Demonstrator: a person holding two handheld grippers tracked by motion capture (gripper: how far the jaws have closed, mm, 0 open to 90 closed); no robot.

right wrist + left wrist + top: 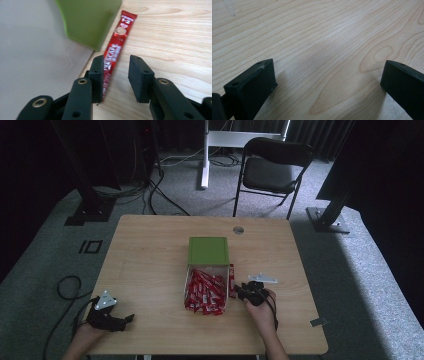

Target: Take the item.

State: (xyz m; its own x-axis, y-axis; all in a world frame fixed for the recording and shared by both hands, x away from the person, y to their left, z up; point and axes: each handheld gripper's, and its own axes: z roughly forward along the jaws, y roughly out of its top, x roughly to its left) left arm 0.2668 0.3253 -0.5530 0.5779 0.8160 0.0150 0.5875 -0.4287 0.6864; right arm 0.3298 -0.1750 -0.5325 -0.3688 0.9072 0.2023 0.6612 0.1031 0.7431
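Between the jaws of the right gripper (116,77) a red sachet (115,47) is seen lying flat on the table (175,37). The jaws are parted. One pad stands against the sachet's near end and the other is clear of it, so the sachet is not pinched. The sachet is stretched lengthwise away from the jaws, just beside the box (87,20), along the box's side wall. The box's green lid is seen close above the sachet's far half, and its pale wall lies to the side of the jaws.

From the high view the right gripper (241,290) is placed just beside the box (208,251), at the side of its open part, with the sachet (232,279) lying along that wall. Inside the box a heap of red sachets (204,292) is held, reaching out over its near edge. The right hand (262,306) is set behind the gripper.

Well apart from the box, near the table's near corner, the left gripper (127,319) is held low over bare wood. Its jaws are spread wide, with nothing between them.
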